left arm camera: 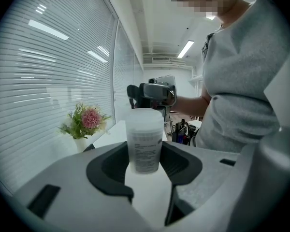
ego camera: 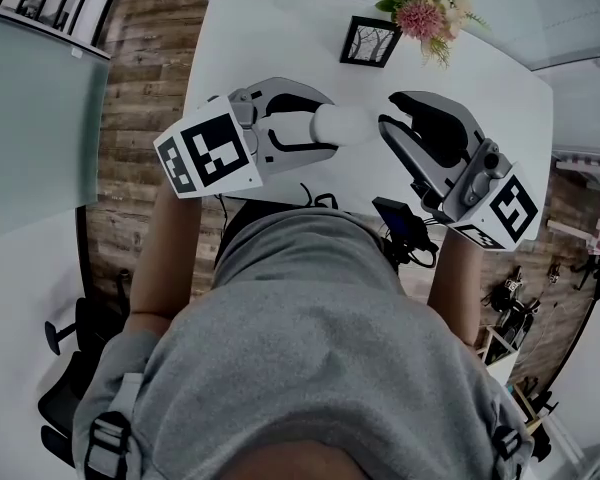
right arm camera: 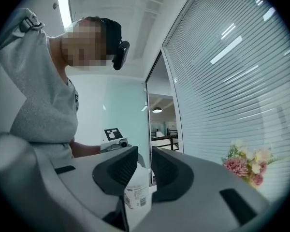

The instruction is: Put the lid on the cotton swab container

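Translucent plastic cotton swab container [left arm camera: 144, 146]: clamped in the left tongs, over the near edge of the tabletop [ego camera: 280, 38], label facing the left gripper view.
Lid [left arm camera: 144, 116]: seated on the container's far end, pointing toward the right tongs.
Left tongs [left arm camera: 145, 164]: closed about halfway on the container's lower body, gripping it from both sides.
Right tongs [right arm camera: 144, 164]: parted by a narrow gap, gripping nothing; tips just short of the lidded end, container visible beyond and below the gap.
Background: flowers [ego camera: 420, 10] and picture frame [ego camera: 370, 41] at the tabletop's far side, well apart from both tongs.
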`<action>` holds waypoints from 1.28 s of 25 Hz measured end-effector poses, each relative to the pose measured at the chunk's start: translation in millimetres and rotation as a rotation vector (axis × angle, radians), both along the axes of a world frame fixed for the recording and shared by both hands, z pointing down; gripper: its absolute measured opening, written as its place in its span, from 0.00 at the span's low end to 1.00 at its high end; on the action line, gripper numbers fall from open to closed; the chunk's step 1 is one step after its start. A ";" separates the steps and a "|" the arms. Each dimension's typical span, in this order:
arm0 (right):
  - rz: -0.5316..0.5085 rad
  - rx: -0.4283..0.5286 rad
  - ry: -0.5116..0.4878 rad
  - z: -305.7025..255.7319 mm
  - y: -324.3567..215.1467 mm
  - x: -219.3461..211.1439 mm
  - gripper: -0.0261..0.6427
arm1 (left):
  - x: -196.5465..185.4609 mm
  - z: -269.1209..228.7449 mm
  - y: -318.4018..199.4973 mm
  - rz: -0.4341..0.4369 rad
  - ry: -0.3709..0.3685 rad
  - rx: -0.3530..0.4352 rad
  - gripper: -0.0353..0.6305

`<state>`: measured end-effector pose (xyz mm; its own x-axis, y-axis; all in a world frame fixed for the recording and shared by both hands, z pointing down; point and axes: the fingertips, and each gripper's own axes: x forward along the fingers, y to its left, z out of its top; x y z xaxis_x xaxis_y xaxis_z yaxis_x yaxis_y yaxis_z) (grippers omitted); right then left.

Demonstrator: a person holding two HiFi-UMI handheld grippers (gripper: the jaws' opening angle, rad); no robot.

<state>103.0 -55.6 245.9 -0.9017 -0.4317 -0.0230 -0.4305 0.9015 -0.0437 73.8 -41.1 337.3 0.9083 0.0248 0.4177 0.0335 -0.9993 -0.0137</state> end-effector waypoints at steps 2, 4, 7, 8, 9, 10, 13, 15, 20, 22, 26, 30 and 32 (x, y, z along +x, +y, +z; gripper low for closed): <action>0.031 0.008 -0.012 -2.3 -3.3 5.8 0.14 | -0.8 -0.9 -3.8 -0.018 0.005 0.002 0.35; 0.060 0.010 -0.030 -4.1 -6.3 11.0 0.11 | -1.8 -2.3 -7.9 -0.037 0.012 0.003 0.35; 0.093 0.005 -0.043 -2.8 -9.1 16.4 0.09 | -4.1 -1.2 -11.3 -0.053 0.011 0.003 0.35; 0.103 0.002 -0.038 -1.0 -9.9 17.6 0.09 | -4.9 0.0 -11.7 -0.055 0.008 0.003 0.35; 0.114 -0.001 -0.029 1.1 -10.8 18.6 0.08 | -5.6 1.1 -12.2 -0.058 0.005 0.003 0.35; 0.126 -0.002 -0.017 3.3 -11.9 19.7 0.08 | -6.3 1.9 -13.1 -0.063 0.004 0.003 0.35; 0.180 0.003 0.005 7.0 -15.8 26.0 0.08 | -8.8 1.3 -21.3 -0.113 0.019 0.009 0.35; 0.228 0.010 0.012 8.6 -19.1 32.6 0.08 | -11.3 1.3 -29.9 -0.161 0.035 0.011 0.35; 0.336 0.039 0.035 12.6 -25.2 47.9 0.08 | -19.6 6.4 -47.1 -0.258 0.068 0.004 0.35; 0.376 0.043 0.023 12.1 -26.7 54.5 0.08 | -25.6 8.4 -55.9 -0.318 0.074 0.010 0.35; 0.443 0.059 0.033 13.1 -27.5 65.3 0.08 | -38.2 13.8 -70.8 -0.430 0.029 0.071 0.35; 0.494 0.055 0.026 16.2 -28.7 75.4 0.08 | -49.0 9.6 -82.2 -0.534 0.078 0.071 0.35; 0.517 0.056 0.020 16.9 -29.3 79.1 0.08 | -57.0 7.2 -88.3 -0.588 0.098 0.083 0.35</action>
<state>182.1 -84.9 262.7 -0.5717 -0.8193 -0.0436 -0.8203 0.5718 0.0113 16.8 -129.4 344.5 0.7942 -0.5224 0.3105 -0.5296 -0.8455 -0.0679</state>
